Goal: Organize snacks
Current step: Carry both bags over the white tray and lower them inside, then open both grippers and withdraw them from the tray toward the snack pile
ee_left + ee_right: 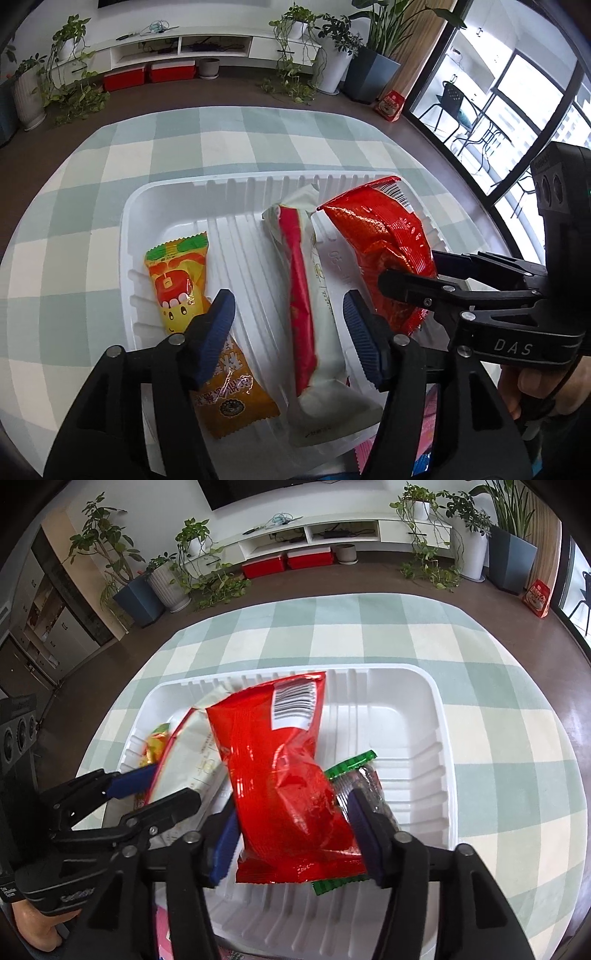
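Daylit room, dark brown floor (pixel 369 579), white wall with low white TV console (pixel 332 531), two red boxes (pixel 288 563) under it, potted plants (pixel 70 74) at both ends, dark-framed glass doors (pixel 498 96) at right, green-checked tablecloth (pixel 221 140).

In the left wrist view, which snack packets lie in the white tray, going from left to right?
yellow-orange packet → white packet with a red stripe → red packet, all in the white tray.
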